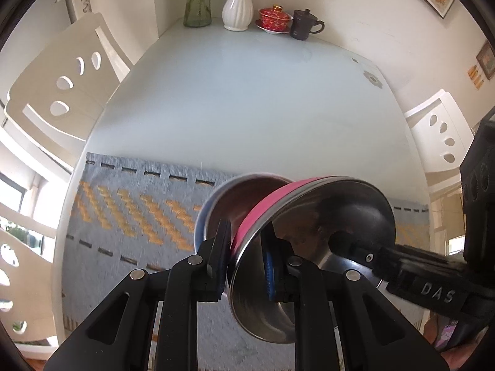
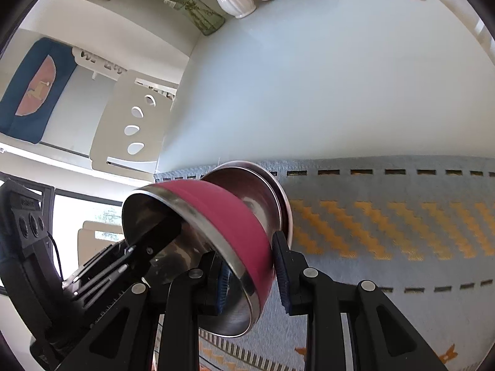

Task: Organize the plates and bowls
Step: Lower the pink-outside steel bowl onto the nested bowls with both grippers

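A steel bowl with a pink outer wall [image 1: 309, 216] is tilted on its side above the placemat, nested against a second steel bowl with a pale blue outside [image 1: 247, 191]. My left gripper [image 1: 244, 262] is shut on the pink bowl's rim, one finger inside and one outside. My right gripper [image 2: 250, 272] is shut on the same pink bowl [image 2: 222, 213] at its rim from the other side. The second bowl [image 2: 247, 185] shows behind it. The right gripper's finger [image 1: 355, 247] reaches into the bowl in the left wrist view.
A grey and yellow woven placemat [image 1: 130, 216] covers the near part of the white table [image 1: 247, 92]. A glass vase [image 1: 198, 3], white vase [image 1: 236, 6], red lidded cup [image 1: 275, 18] and dark mug [image 1: 304, 24] stand at the far edge. White chairs [image 1: 62, 86] flank the table.
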Tool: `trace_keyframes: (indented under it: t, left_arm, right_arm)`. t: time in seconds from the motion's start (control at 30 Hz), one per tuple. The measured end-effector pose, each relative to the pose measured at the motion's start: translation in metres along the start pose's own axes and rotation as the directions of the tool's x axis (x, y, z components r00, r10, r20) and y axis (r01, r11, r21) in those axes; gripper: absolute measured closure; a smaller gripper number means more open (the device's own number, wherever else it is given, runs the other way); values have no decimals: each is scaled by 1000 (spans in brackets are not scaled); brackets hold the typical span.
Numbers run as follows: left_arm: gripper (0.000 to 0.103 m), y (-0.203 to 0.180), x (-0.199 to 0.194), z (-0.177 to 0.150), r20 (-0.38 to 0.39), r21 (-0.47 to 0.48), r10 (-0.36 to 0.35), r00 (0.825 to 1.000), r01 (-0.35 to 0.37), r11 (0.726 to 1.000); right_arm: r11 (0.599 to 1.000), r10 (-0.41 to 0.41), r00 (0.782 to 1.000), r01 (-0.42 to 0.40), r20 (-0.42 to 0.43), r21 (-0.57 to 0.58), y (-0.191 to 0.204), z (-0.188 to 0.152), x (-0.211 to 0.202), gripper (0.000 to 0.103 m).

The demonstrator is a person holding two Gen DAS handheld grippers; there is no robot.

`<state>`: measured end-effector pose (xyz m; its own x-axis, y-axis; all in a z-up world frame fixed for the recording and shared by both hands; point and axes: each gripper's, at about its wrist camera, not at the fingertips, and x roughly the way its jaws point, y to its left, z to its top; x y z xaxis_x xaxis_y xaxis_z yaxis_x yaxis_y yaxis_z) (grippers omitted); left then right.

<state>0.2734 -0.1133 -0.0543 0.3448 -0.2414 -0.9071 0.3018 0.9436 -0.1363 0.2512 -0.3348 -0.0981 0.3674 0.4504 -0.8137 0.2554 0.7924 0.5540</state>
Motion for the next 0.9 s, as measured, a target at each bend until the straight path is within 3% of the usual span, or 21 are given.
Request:
trace_keyframes:
  t: [0.3, 0.9]
  left_arm:
    - [88, 8, 19, 6, -12, 2, 21, 1000, -21, 1000]
    - [84, 19, 30, 5, -6, -5, 19, 1000, -19, 1000]
  right_arm:
    - [1000, -18, 999, 19, -29, 6, -4, 5, 27, 77]
    - [1000, -24, 1000, 24, 6, -6, -3, 10, 34, 78]
